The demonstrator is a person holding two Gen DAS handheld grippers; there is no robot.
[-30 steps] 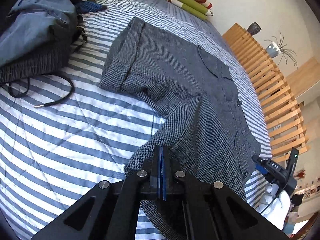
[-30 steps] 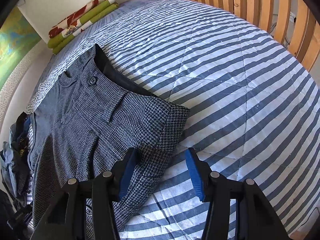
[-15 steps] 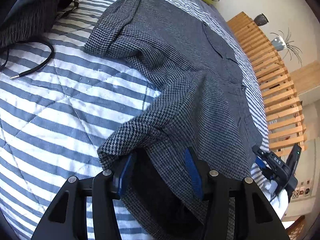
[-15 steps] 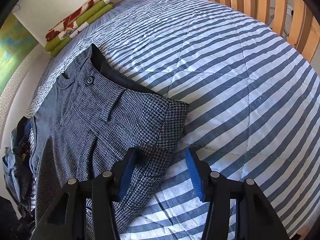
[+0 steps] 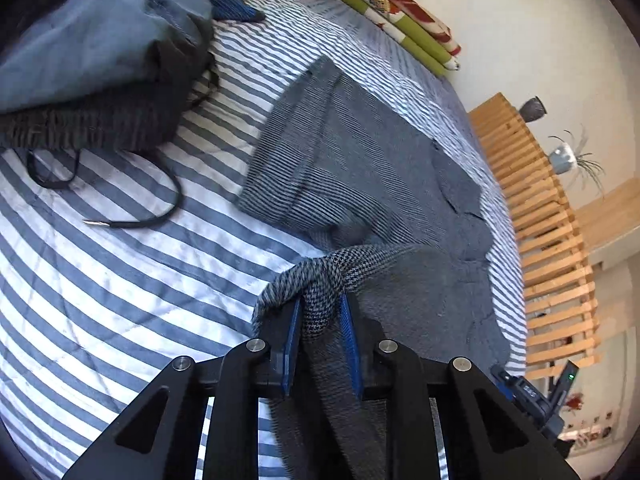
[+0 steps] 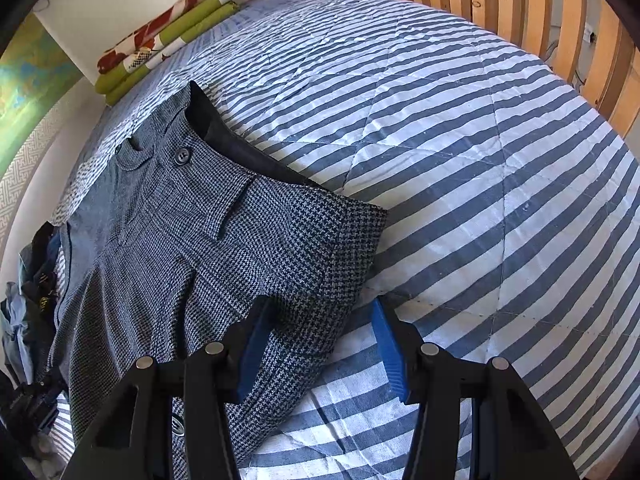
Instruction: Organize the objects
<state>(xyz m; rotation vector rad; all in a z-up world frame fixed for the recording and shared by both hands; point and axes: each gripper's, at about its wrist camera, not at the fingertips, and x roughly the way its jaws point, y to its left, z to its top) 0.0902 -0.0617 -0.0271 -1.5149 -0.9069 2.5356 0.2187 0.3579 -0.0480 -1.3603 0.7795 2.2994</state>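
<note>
On the striped bed (image 6: 460, 128), the houndstooth shorts (image 6: 224, 240) lie spread, waistband toward the wooden slats. Half a second ago the left tongs (image 5: 320, 320) stood spread over a leg hem; now they are pinching a bunched fold of that hem and lifting it off the quilt, so a fold looks under way. The right tongs (image 6: 320, 344) remain spread, straddling the waistband corner without gripping it.
</note>
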